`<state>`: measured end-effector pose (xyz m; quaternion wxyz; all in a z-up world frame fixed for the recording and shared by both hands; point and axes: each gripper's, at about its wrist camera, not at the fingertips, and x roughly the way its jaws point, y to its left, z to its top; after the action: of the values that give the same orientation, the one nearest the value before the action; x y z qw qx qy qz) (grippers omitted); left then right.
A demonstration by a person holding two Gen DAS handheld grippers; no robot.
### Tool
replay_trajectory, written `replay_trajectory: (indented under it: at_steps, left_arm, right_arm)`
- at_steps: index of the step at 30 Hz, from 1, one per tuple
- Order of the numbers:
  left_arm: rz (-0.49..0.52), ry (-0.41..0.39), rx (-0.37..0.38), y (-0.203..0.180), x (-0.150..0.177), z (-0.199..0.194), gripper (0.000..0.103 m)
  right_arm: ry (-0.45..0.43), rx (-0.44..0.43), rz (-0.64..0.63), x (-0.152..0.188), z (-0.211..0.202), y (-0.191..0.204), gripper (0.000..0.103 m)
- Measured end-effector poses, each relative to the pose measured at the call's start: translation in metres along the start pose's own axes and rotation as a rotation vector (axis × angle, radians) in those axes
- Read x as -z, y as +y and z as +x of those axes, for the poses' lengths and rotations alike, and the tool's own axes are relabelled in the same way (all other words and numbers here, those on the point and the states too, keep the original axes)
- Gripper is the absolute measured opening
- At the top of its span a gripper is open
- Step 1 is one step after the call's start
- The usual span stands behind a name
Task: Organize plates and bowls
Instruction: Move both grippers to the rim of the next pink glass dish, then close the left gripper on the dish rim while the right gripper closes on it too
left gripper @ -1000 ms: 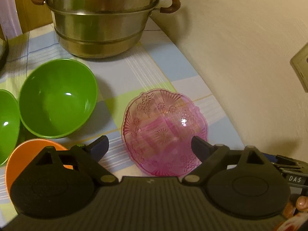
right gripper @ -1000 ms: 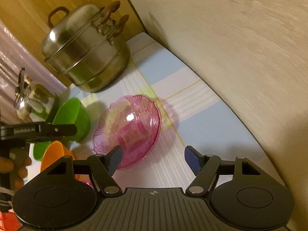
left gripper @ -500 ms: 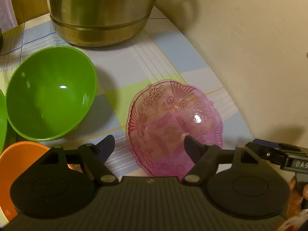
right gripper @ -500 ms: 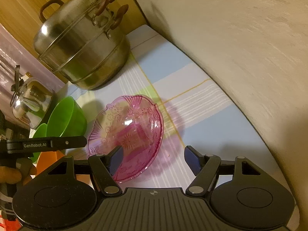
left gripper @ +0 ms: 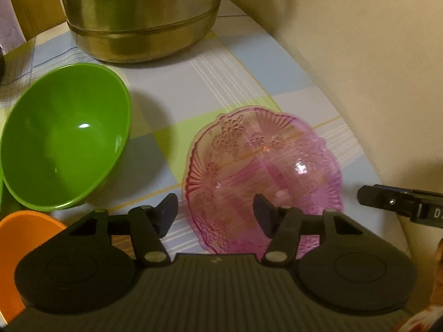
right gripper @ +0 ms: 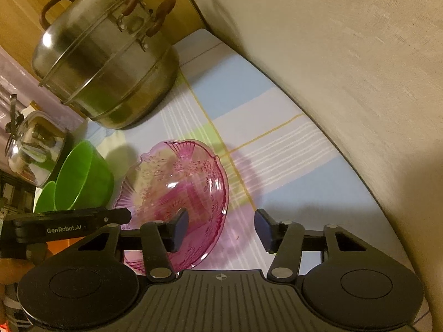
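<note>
A pink clear glass bowl [left gripper: 263, 171] with a flower pattern stands on the checked tablecloth [left gripper: 221, 77]. My left gripper [left gripper: 216, 215] is open and straddles its left rim, one finger outside and one over the bowl. My right gripper [right gripper: 221, 228] is open at the right rim of the pink bowl [right gripper: 177, 193], its left fingertip over the bowl. A green bowl [left gripper: 63, 141] lies left of the pink one. An orange bowl [left gripper: 16, 238] sits at the lower left.
A large steel steamer pot [left gripper: 138, 13] stands at the back, also in the right wrist view [right gripper: 108, 66]. A shiny kettle [right gripper: 33, 149] is at the left. A second green bowl [right gripper: 44, 202] sits behind the first. A beige wall [right gripper: 346, 55] borders the table on the right.
Both grippers have moved forward and closer to the pink bowl, each now at its rim. Both stay open. The bowls have not moved.
</note>
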<state>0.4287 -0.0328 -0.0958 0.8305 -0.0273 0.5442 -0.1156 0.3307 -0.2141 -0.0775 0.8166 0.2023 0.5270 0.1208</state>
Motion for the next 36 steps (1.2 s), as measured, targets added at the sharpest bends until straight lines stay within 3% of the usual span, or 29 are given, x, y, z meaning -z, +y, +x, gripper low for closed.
replay_trajectory:
  at_steps: [5, 16, 33, 36]
  left_arm:
    - [-0.008, -0.003, -0.026, 0.002, 0.000, 0.006, 0.045]
    - [-0.001, -0.003, -0.056, -0.003, 0.002, 0.015, 0.036]
    - [0.022, -0.003, -0.085, -0.001, 0.001, 0.018, 0.022]
    - [0.031, -0.007, -0.097, -0.001, 0.001, 0.019, 0.015]
  right_arm:
    - [0.011, -0.002, -0.002, -0.003, 0.009, -0.001, 0.045]
    - [0.035, 0.005, -0.008, -0.010, 0.030, 0.000, 0.037]
    - [0.056, 0.020, -0.004, -0.008, 0.051, -0.001, 0.009]
    - [0.054, 0.026, -0.003, -0.007, 0.051, -0.002, 0.007]
